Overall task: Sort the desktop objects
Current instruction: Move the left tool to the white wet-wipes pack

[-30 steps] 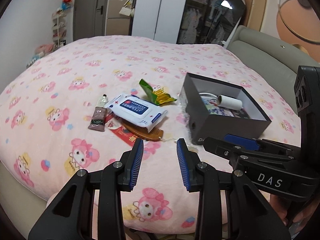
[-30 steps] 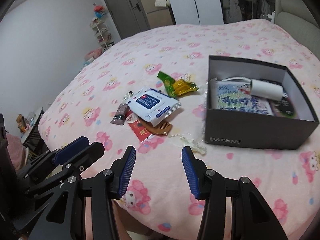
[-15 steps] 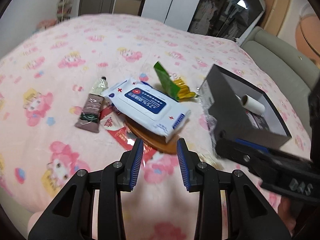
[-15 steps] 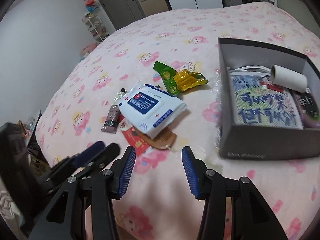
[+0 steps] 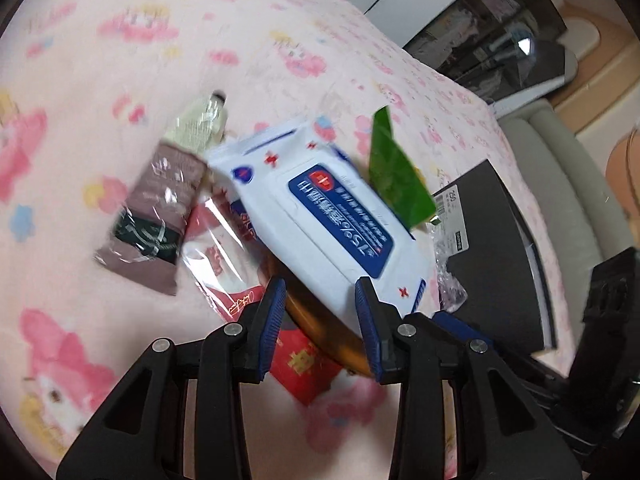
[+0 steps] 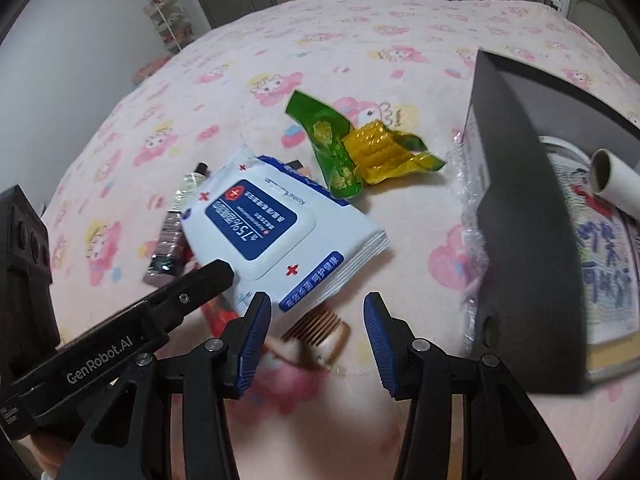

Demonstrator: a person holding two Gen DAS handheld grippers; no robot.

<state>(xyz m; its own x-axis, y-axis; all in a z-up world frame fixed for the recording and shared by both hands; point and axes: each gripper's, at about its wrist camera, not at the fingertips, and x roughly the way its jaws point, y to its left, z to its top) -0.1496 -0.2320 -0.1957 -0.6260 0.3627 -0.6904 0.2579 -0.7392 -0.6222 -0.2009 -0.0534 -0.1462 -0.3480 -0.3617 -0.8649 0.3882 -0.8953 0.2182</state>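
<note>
wipes pack [image 6: 280,236] on comb [image 6: 320,326], box [image 6: 528,216] right

White-blue wipes pack [image 6: 276,236], pink cartoon-print bedspread [image 6: 360,32]

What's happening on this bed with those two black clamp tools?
A person is tidying a small pile of clutter on the pink bedspread with a handheld gripper in each hand. The left gripper, its jaws just opened a little, hovers at the near edge of the wet wipes pack. The right gripper is open above the wooden comb poking out from under the pack. Neither holds anything yet. The dark box beside the pile already contains some items.
</note>
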